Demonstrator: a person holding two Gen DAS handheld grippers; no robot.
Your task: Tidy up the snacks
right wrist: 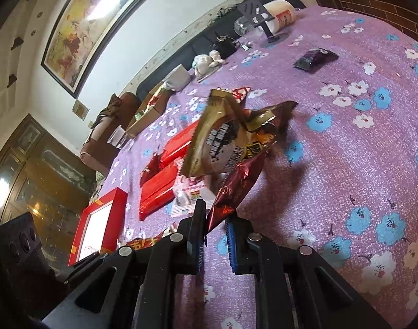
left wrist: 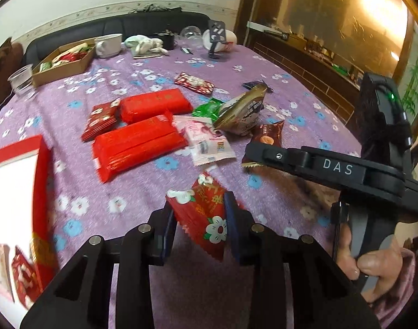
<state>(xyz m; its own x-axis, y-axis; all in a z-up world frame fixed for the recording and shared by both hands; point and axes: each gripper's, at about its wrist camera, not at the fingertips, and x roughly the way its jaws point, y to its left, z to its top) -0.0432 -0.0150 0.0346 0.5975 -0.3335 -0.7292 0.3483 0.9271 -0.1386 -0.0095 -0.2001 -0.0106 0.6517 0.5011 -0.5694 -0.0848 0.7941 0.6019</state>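
Note:
My left gripper (left wrist: 200,219) is shut on a small red snack packet with white flowers (left wrist: 209,213), held just above the purple flowered tablecloth (left wrist: 126,205). My right gripper (right wrist: 214,219) is shut on the edge of a dark red-brown snack packet (right wrist: 236,189). A gold and black snack bag (right wrist: 222,142) leans on that packet; whether it is also pinched I cannot tell. In the left wrist view the right gripper (left wrist: 250,159) grips the brown packet (left wrist: 269,134) to the right of the gold bag (left wrist: 242,112). A hand holds the right gripper's handle.
Two long red packs (left wrist: 154,104) (left wrist: 137,145), a pink packet (left wrist: 206,139) and a green one (left wrist: 209,108) lie mid-table. A red box (left wrist: 42,178) stands at the left. A cardboard tray (left wrist: 63,63), plastic cup (left wrist: 21,81), mug (left wrist: 109,45) and phone stand (left wrist: 217,38) are at the back.

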